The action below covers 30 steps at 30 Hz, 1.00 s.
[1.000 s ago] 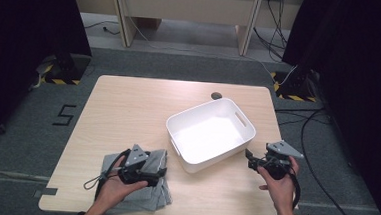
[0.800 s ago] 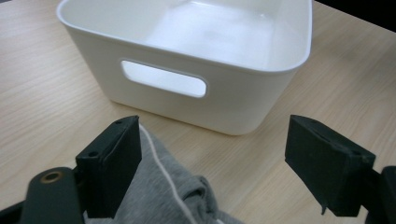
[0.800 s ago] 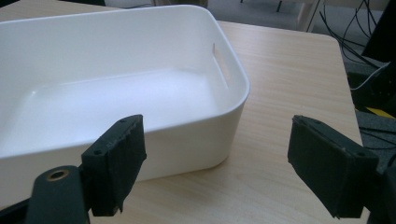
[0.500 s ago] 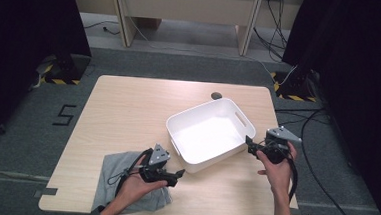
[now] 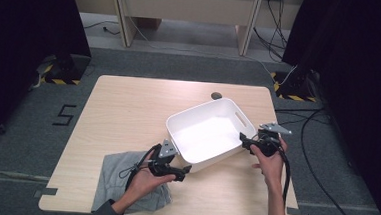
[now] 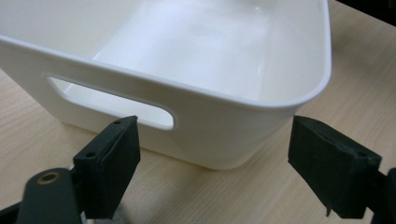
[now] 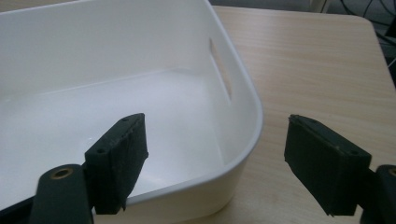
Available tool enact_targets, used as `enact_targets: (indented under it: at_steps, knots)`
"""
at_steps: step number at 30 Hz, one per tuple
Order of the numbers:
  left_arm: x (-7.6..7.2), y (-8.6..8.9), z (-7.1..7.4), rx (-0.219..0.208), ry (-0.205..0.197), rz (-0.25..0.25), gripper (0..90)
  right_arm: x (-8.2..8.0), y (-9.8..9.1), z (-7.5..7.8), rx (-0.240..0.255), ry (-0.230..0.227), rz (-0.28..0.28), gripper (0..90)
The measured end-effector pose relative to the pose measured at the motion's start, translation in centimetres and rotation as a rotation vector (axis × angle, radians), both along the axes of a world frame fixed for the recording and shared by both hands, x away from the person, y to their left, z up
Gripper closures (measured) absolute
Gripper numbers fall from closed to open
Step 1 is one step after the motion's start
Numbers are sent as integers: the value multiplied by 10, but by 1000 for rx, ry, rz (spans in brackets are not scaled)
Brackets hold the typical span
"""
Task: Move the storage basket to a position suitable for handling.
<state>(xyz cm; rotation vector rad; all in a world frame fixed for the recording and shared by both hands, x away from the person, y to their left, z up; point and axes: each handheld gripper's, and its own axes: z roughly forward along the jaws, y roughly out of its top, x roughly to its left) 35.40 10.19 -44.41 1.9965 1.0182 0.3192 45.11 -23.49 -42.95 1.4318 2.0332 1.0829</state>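
Note:
An empty white plastic bin with handle slots stands on the wooden table, right of centre. My left gripper is open at the bin's near-left corner, over the edge of a grey cloth; from it the bin wall with its slot sits between and beyond the jaws. My right gripper is open at the bin's right corner, one jaw over the inside and one outside the rim. Nothing is held.
The grey cloth lies flat at the table's front left, partly under the left hand. A small dark round object sits near the table's far edge. Cables trail off the right side.
The left gripper left the grey cloth and moved right, up to the bin's near corner. The right gripper shifted forward and left to the bin's right corner.

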Motion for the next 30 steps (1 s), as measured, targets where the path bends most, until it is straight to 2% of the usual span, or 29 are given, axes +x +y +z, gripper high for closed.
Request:
enact_targets:
  at_steps: [3, 5, 7, 10, 12, 14, 20, 22, 24, 26, 30]
  knots:
    - [3, 3, 1, 0, -14, 26, 191, -1, 2, 0, 10, 3, 20, 278]
    - [8, 10, 0, -16, -1, 50, 191, -4, 8, 1, 20, 21, 20, 254]
    - [10, 15, 0, -10, -3, 66, 190, -6, 11, 3, 2, 32, 17, 244]
    - [12, 19, 0, -15, -1, 80, 197, -8, 14, 4, 9, 45, 9, 235]
    - [14, 22, 0, -24, -1, 91, 205, -10, 16, 5, 18, 54, 8, 222]
    - [17, 26, 0, -34, -6, 99, 240, -12, 19, 5, 42, 65, 32, 209]
    - [24, 35, -2, -74, 7, 122, 326, -14, 28, 3, 79, 72, 75, 199]
    - [29, 40, -3, -86, 14, 140, 328, -14, 30, 2, 82, 63, 78, 193]
    - [33, 43, -4, -99, 17, 141, 345, -14, 34, 2, 82, 58, 69, 184]
    - [39, 48, -4, -115, 38, 150, 357, -13, 38, 1, 81, 53, 63, 184]
    - [45, 52, -4, -121, 47, 157, 371, -13, 41, 0, 86, 44, 55, 184]
